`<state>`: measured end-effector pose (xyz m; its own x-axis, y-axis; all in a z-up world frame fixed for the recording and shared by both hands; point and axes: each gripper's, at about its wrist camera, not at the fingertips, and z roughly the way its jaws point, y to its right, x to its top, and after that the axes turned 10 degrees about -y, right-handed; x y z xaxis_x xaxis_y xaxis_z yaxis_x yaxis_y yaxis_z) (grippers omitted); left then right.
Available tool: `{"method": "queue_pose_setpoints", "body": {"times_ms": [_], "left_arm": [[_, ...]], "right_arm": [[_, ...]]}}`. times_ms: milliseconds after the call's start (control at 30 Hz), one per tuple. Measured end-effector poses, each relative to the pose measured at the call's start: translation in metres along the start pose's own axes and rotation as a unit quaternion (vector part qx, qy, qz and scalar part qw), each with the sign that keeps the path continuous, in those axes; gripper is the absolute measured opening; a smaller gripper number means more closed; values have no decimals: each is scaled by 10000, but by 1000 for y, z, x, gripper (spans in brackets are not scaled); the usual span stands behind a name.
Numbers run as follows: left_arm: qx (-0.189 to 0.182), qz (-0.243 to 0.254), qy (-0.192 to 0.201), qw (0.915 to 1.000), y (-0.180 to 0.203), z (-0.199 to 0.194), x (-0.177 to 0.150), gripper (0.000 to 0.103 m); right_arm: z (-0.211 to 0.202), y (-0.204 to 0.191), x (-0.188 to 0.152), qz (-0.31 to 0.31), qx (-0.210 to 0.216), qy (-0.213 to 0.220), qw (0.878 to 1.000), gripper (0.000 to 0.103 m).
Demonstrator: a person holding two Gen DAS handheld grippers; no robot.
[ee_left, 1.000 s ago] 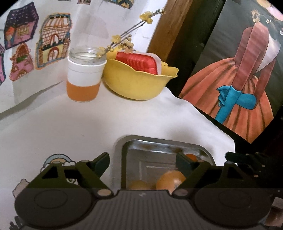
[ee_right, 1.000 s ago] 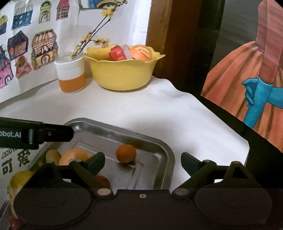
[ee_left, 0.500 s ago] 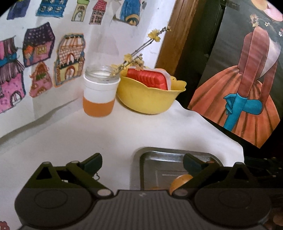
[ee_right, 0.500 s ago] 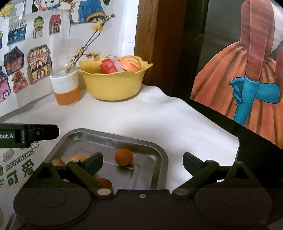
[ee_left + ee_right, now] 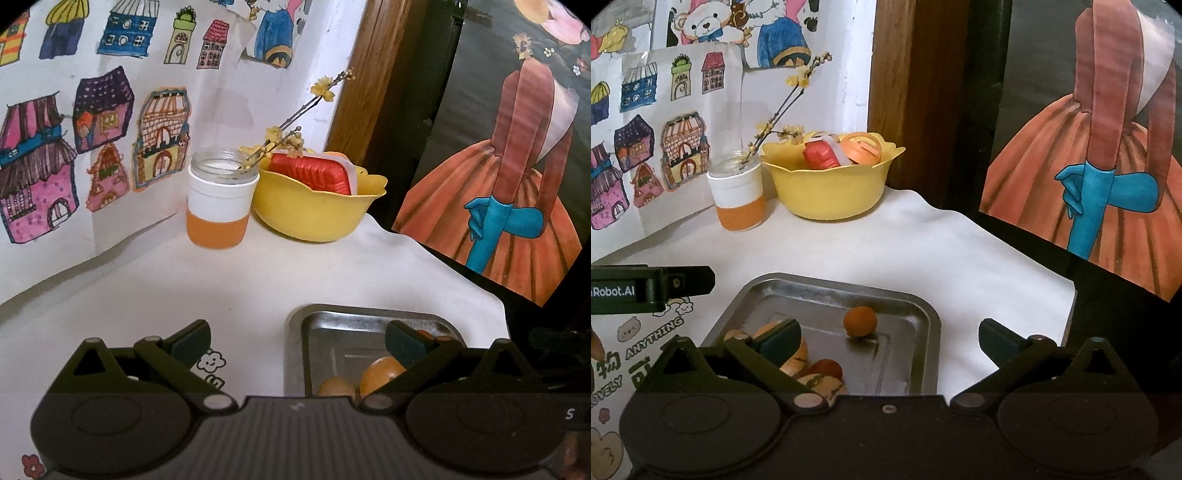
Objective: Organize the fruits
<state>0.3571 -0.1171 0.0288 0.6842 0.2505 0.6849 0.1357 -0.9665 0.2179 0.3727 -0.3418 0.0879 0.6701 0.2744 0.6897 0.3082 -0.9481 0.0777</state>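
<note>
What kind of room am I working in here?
Likely a home corner, perhaps a child's: hand-coloured house drawings on the wall, a jar with a flowering twig, and a white-covered table.

- Metal tray (image 5: 923, 325) is sitting flat on the white-covered worktop (image 5: 871, 251); shallow, rounded corners, holding all the loose fruit.
- Small round orange fruit (image 5: 860, 321) is resting alone near the tray's middle, apart from the rest.
- Near-left part of the tray is holding a cluster: a peach-coloured ring-shaped piece (image 5: 798, 360), a dark red round fruit (image 5: 827, 368) touching it, a tan piece (image 5: 737, 335) beside it; partly hidden, types unclear.
- Yellow scalloped bowl (image 5: 827, 192) is standing upright at the back, carrying red and orange items (image 5: 820, 155).
</note>
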Motion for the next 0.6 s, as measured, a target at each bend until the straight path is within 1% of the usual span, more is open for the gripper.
{"method": "queue_pose_setpoints", "body": {"times_ms": [333,600], "left_arm": [[164,133,103,9997,0,-13,-9,103],[212,339,215,9990,1,-24,-19,103]], "right_arm": [[-20,-2,-10,133,-35,101,9999,102],[-35,-6,-19,169,-27,177,9997,102]]}}
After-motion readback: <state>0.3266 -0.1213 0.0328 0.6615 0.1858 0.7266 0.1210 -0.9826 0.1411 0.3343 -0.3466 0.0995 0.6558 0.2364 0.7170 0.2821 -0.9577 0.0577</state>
